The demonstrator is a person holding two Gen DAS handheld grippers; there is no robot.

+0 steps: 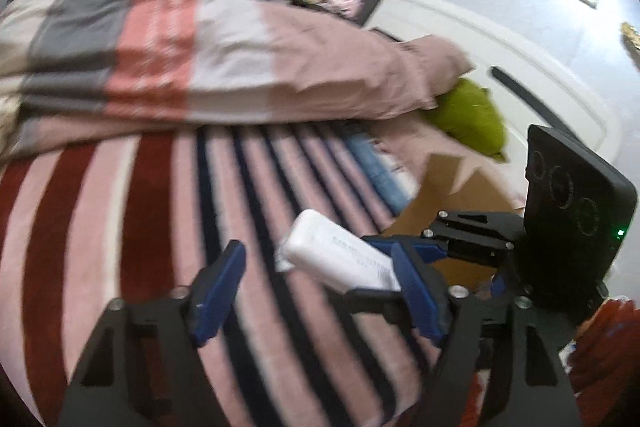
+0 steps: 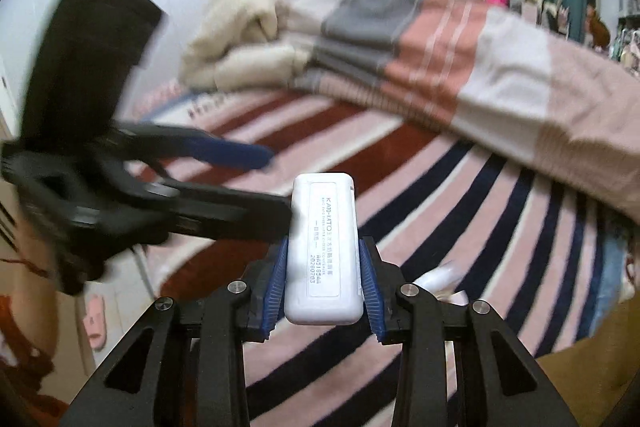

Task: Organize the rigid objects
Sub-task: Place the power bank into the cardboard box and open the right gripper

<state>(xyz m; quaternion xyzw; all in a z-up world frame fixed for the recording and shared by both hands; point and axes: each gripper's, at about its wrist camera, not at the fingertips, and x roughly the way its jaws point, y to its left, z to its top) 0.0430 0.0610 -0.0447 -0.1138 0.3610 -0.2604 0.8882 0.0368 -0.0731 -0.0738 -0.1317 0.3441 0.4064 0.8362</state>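
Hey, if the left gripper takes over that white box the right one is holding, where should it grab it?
Grip the free far half of the white box, across its narrow sides, coming from the left. The right gripper clamps only the near half, and the open left gripper is already alongside.

Both fisheye wrist cameras are looking forward along their fingers, hovering close above the pink, red and navy striped bedspread (image 1: 120, 227), both catching the folded striped quilt (image 2: 460, 55).

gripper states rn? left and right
Left gripper: open, empty.
Right gripper: shut on the white box.
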